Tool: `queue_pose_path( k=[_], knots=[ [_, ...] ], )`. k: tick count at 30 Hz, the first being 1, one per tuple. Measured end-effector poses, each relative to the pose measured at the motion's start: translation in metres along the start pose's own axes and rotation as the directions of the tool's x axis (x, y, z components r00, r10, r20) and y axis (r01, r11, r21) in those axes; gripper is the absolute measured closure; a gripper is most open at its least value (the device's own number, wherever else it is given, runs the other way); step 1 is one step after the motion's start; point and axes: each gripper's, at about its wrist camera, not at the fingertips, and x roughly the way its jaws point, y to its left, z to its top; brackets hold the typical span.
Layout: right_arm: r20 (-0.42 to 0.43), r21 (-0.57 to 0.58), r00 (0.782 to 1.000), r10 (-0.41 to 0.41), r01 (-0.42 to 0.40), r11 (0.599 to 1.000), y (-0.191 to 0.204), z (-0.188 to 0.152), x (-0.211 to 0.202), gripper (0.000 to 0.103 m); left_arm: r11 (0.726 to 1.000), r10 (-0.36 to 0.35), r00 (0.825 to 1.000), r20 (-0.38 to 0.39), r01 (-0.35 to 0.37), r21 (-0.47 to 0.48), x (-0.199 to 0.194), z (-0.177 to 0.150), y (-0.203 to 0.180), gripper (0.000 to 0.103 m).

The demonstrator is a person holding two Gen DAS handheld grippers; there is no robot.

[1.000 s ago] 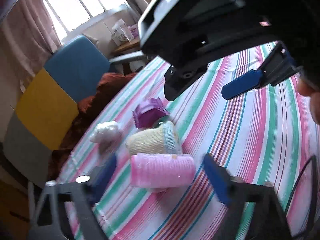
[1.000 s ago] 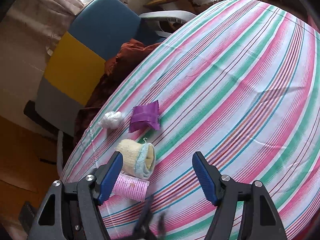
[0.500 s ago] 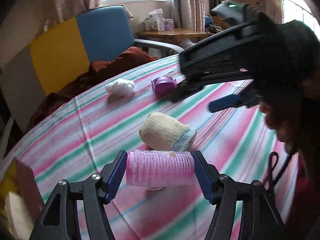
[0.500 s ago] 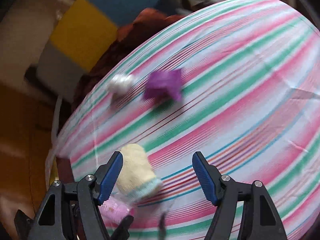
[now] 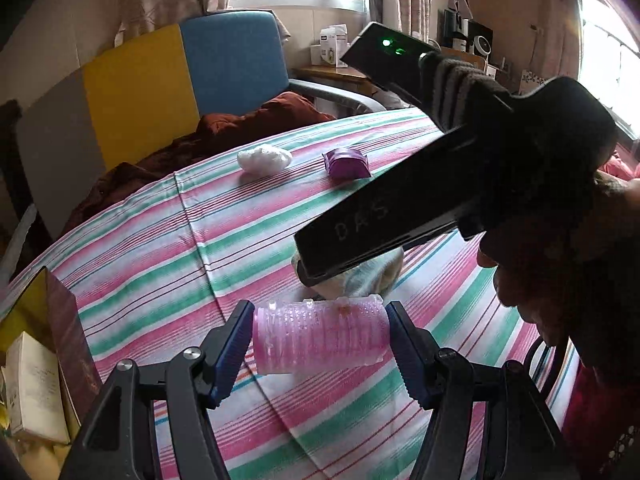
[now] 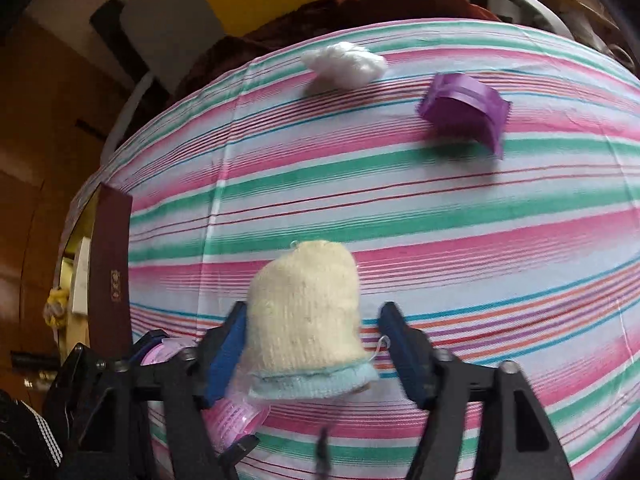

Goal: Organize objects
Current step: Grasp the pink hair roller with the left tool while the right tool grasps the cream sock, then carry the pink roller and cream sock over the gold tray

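My left gripper (image 5: 320,344) is shut on a pink hair roller (image 5: 320,340), one finger on each end, just above the striped tablecloth (image 5: 160,264). My right gripper (image 6: 312,344) is open around a cream knitted sock with a light blue cuff (image 6: 304,312); its left finger (image 6: 228,344) touches the sock, the right one stands apart. The roller (image 6: 236,416) shows pink under the sock. The sock (image 5: 360,280) is mostly hidden behind the right gripper's body in the left wrist view. A white cotton ball (image 6: 344,64) and a purple packet (image 6: 464,108) lie farther back.
A dark red box edge (image 6: 112,264) stands at the table's left side with papers (image 5: 36,388) beside it. A blue, yellow and grey chair (image 5: 160,88) with a brown cloth (image 5: 240,124) is behind the table. The cotton ball (image 5: 264,158) and packet (image 5: 346,162) lie near the far edge.
My right gripper has come down over the sock, which now sits between its fingers. My left gripper has closed on the pink roller and holds it.
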Motion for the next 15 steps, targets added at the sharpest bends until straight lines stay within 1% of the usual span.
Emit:
queue_pose_path(
  k=[2, 5, 7, 8, 11, 15],
  knots=[
    [0.020, -0.028, 0.998, -0.054, 0.055, 0.998, 0.003, -0.002, -0.002, 0.050, 1.000, 0.005, 1.000, 0.000, -0.005, -0.005, -0.003, -0.004, 0.001, 0.036],
    [0.048, -0.047, 0.990, -0.133, 0.135, 0.990, 0.002, -0.002, -0.001, 0.050, 1.000, 0.012, 1.000, -0.012, -0.012, -0.025, -0.006, -0.012, 0.006, 0.037],
    [0.067, -0.072, 0.978, -0.197, 0.201, 0.977, 0.004, -0.003, -0.001, 0.050, 0.998, 0.013, 0.998, -0.058, -0.016, -0.055, -0.005, -0.022, 0.010, 0.038],
    [0.072, -0.080, 0.975, -0.211, 0.217, 0.973, 0.005, -0.002, -0.001, 0.050, 0.998, 0.012, 0.997, -0.071, -0.017, -0.066, -0.001, -0.025, 0.014, 0.038],
    [0.081, -0.100, 0.970, -0.229, 0.236, 0.967, 0.009, -0.002, -0.001, 0.050, 0.998, 0.031, 0.997, -0.068, -0.035, -0.056, -0.008, -0.033, 0.012, 0.038],
    [0.099, -0.101, 0.972, -0.213, 0.222, 0.970, 0.006, 0.000, -0.009, 0.050, 0.997, 0.021, 0.998, -0.056, -0.026, -0.074, -0.021, -0.033, 0.013, 0.038]
  ],
)
